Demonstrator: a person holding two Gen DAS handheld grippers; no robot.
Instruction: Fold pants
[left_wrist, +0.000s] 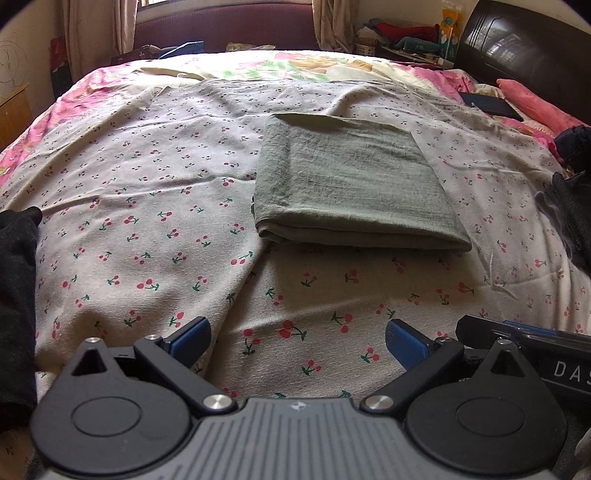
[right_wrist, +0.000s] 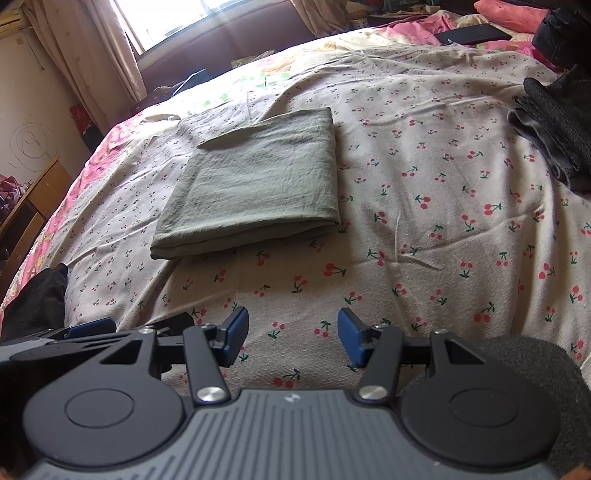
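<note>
The green pants lie folded into a neat rectangle at mid-frame on the cherry-print bed; folding looks finished. Left tongs and right tongs hang spread, gripping nothing.

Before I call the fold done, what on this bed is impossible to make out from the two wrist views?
- Folded grey-green pants: inner layers, waistband and underside are hidden by the top layer, in both views.
- Dark grey garment pile: cut off by the right edge in both views, so its extent is unknown.
- Flat black object near the pink pillow: too small to identify.
- Black fabric: cut off by the left edge.
</note>
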